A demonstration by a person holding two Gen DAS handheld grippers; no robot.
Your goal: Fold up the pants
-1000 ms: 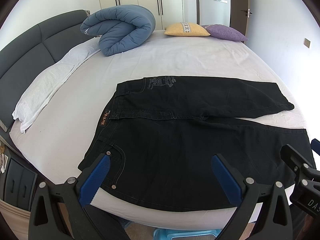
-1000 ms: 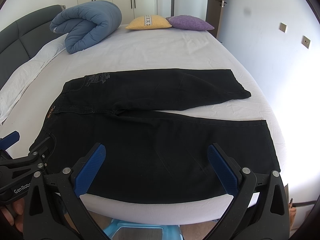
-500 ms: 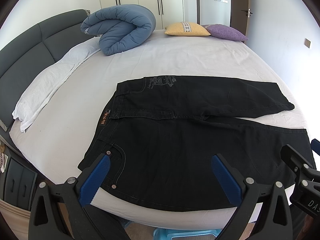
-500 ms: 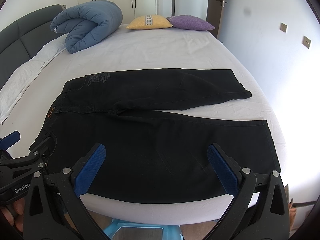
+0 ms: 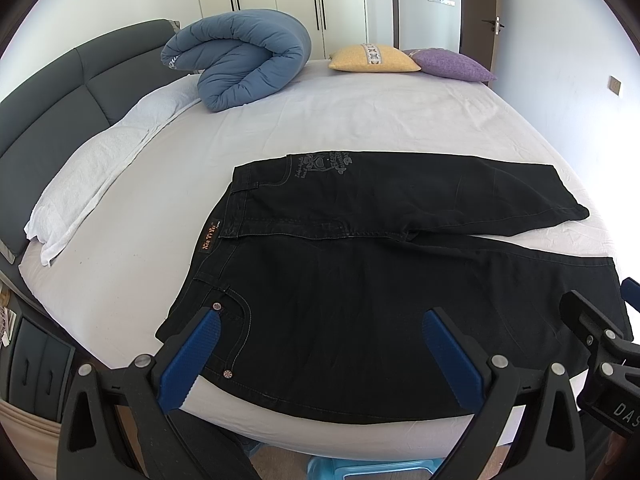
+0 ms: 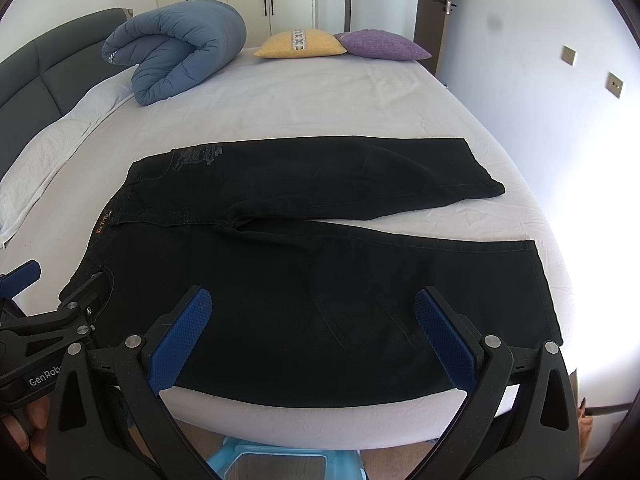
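While you hold both tools above the near bed edge, note:
Surroundings: blue duvet at 11 o'clock; yellow cushion, purple cushion at 12; nothing obstructs.
Pants: black pants lie flat on the bed, waist at 9, legs towards 3.
Tools: left gripper spread wide, empty; right gripper likewise.
Containers: cannot tell.

Left gripper fingers spread wide, right gripper likewise, side by side

Almost nothing differs. Both views shift by a hair — the pants lie just as before.
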